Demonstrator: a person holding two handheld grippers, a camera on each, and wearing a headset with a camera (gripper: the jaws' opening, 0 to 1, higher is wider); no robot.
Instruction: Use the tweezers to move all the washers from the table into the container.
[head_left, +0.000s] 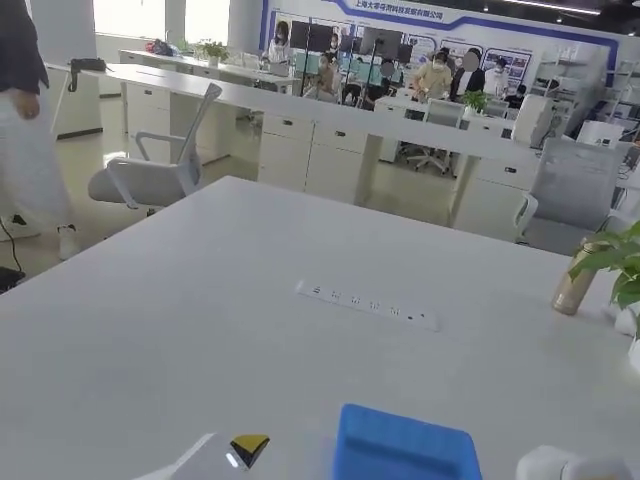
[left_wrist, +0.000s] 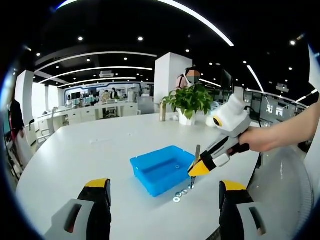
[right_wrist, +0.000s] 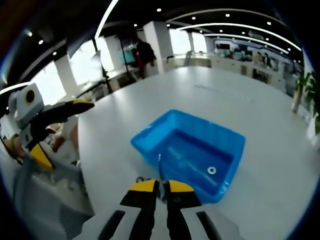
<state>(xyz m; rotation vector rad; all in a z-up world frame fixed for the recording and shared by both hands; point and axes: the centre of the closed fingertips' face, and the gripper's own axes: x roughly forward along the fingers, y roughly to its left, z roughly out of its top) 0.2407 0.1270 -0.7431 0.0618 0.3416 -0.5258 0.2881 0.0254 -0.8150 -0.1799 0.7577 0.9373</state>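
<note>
A blue container (left_wrist: 159, 170) (right_wrist: 192, 147) (head_left: 405, 445) sits on the white table with one washer (right_wrist: 211, 170) (left_wrist: 177, 166) inside it. Several washers (left_wrist: 180, 194) lie on the table just beside the container's near wall. My right gripper (right_wrist: 160, 184) (left_wrist: 202, 165) is shut on thin metal tweezers (right_wrist: 159, 167) (left_wrist: 196, 159), whose tips hang close above those loose washers. My left gripper (left_wrist: 164, 197) (right_wrist: 50, 117) stands wide open with nothing between its fingers, back from the container. A gripper's yellow-and-black tip (head_left: 248, 447) shows left of the container in the head view.
A power strip (head_left: 368, 304) lies mid-table. A potted plant (left_wrist: 190, 102) and a bottle (head_left: 574, 285) stand at the far side. Office chairs (head_left: 150, 175), desks and people lie beyond the table's edge.
</note>
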